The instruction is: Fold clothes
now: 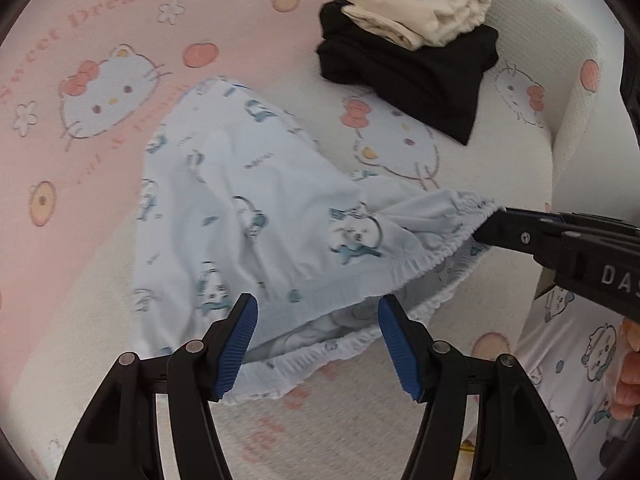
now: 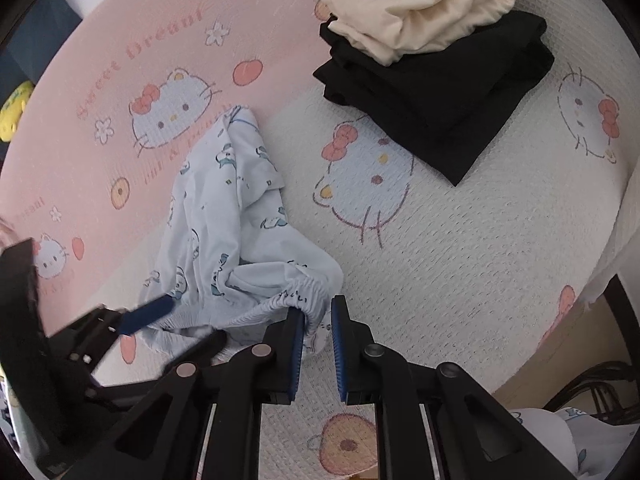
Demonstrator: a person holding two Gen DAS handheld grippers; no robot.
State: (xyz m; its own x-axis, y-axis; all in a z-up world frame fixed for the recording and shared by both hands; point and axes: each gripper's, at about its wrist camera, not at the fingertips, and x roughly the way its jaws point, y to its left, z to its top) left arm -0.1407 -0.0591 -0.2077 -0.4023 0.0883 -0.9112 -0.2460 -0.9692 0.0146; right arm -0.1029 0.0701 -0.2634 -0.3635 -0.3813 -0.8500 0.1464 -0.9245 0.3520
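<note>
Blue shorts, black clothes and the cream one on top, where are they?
blue shorts [image 1: 248,200], left wrist view, printed front panel.
black clothes [image 2: 448,96], right wrist view, folded top.
cream garment [image 2: 424,12], right wrist view, its middle.

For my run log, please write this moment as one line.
task: fold clothes | right gripper: shut on waistband of blue printed shorts | left gripper: open at waistband | folded pile: behind

A pink-and-white cat-print bed [image 2: 460,240] carries pale blue shorts [image 2: 224,220] mid-bed and a folded pile [image 2: 432,92] toward its far edge.
</note>
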